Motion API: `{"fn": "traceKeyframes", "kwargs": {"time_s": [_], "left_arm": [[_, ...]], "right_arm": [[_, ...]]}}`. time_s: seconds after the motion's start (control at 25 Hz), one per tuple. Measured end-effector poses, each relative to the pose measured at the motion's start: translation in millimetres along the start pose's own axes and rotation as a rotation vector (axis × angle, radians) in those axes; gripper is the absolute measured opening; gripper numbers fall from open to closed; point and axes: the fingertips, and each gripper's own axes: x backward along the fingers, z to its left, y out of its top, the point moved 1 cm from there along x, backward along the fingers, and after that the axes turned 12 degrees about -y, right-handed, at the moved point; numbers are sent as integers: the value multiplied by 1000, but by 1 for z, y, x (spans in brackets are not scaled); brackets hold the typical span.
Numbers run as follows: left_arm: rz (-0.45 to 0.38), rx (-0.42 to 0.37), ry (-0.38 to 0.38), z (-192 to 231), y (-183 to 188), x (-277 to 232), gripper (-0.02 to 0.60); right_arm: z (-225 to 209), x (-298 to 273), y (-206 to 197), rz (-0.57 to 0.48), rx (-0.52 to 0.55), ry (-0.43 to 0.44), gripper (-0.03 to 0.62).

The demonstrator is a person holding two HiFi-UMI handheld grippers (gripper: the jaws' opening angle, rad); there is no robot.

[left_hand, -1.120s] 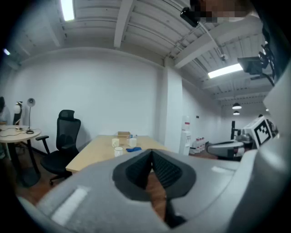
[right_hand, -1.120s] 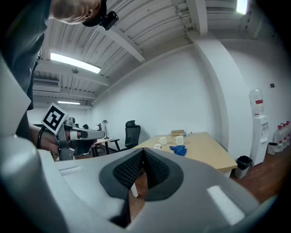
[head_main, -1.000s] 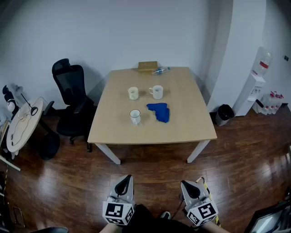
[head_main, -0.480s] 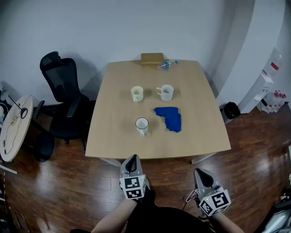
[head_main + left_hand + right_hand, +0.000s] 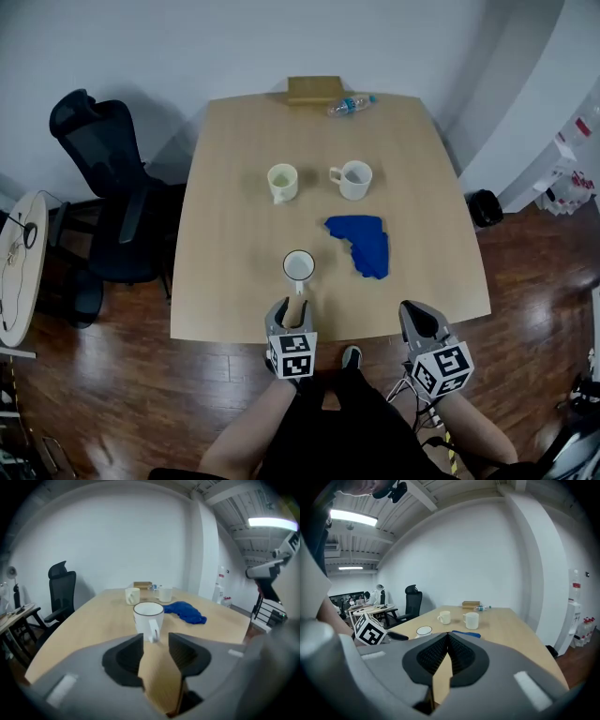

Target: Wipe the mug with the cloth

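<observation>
Three mugs stand on the wooden table (image 5: 225, 281). The nearest white mug (image 5: 298, 266) (image 5: 148, 617) has its handle turned toward me. A crumpled blue cloth (image 5: 361, 244) (image 5: 186, 611) (image 5: 464, 633) lies to its right. My left gripper (image 5: 288, 307) (image 5: 155, 637) hovers at the table's near edge, just short of that mug's handle. Its jaws have just been opening and stand open with nothing between them. My right gripper (image 5: 412, 312) (image 5: 447, 637) is shut and empty, at the near edge right of the cloth.
A cream mug (image 5: 282, 182) and a white mug (image 5: 352, 179) stand farther back. A cardboard box (image 5: 314, 89) and a plastic bottle (image 5: 350, 103) lie at the far edge. A black office chair (image 5: 103, 178) stands left, a dark bin (image 5: 483, 206) right.
The table has come much closer. Both grippers have moved forward, from over the floor to its near edge. The left jaws have opened. The right jaws stay shut.
</observation>
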Motion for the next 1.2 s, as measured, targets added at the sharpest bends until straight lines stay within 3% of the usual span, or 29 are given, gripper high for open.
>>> {"fn": "traceKeyframes", "kwargs": {"time_s": [0.12,0.28,0.44,0.68,0.72,0.8,0.88,1.04,1.12,1.2], "left_arm": [[53,-73,6,-2,-4,-22,169],[80,-59,54,23,-7,-21,183],[101,-106,14,36,-5,-25,183],[99,-149,-53,41,-1,-38,182],[92,-144,-54,41,2,-39,179],[81,-136,-47,40,5,-40,173],[74,-136,-37,39,6,-40,169],[55,-105,-39,38,8,-39,135],[50,-76,-58,37,9,-38,69],[54,-70,-77,36,9,-36,66]], "right_arm": [[-5,-26,-10,32,-12,42,3],[-13,-56,-17,57,9,101,3],[-16,-102,-32,108,48,142,3],[-23,-178,-69,236,221,86,5],[-24,-188,-72,246,257,76,45],[-25,-206,-77,273,293,76,200],[-26,-222,-83,313,291,80,308],[-23,-248,-86,385,338,82,373],[-24,-256,-89,416,387,75,374],[-26,-262,-98,434,419,59,342]]}}
